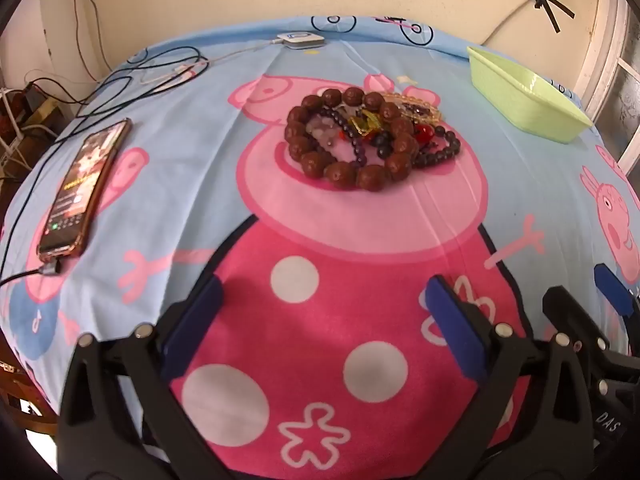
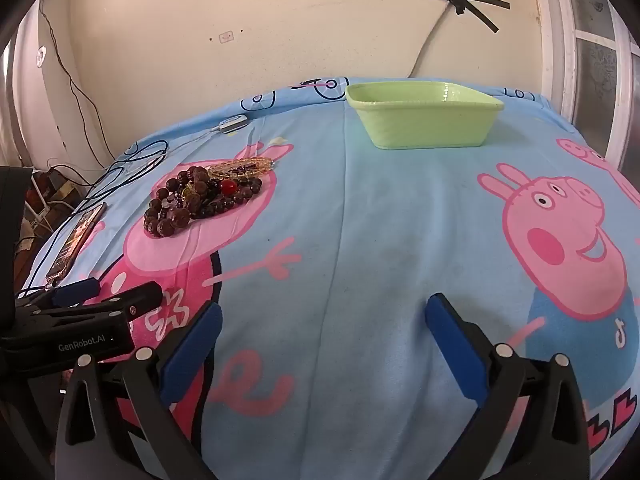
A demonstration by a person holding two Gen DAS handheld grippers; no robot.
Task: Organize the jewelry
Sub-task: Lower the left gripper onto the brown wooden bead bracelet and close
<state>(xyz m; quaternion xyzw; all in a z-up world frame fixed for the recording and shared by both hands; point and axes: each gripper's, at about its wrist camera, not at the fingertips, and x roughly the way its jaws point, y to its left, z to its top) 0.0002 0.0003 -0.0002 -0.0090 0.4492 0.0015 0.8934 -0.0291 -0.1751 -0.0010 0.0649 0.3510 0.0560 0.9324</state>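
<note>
Brown wooden beads ring the jewelry pile (image 1: 370,136), a tangle of dark, amber and red bead strings lying on the cartoon-print cloth (image 1: 180,152). The left gripper (image 1: 324,300) sits on the near side of the pile, well short of it, jaws spread wide and holding nothing. The right gripper (image 2: 323,314) sits off to the pile's right, equally wide and empty. A green tray (image 2: 424,120) stands beyond and right of the pile; a phone (image 1: 86,184) lies to its left.
</note>
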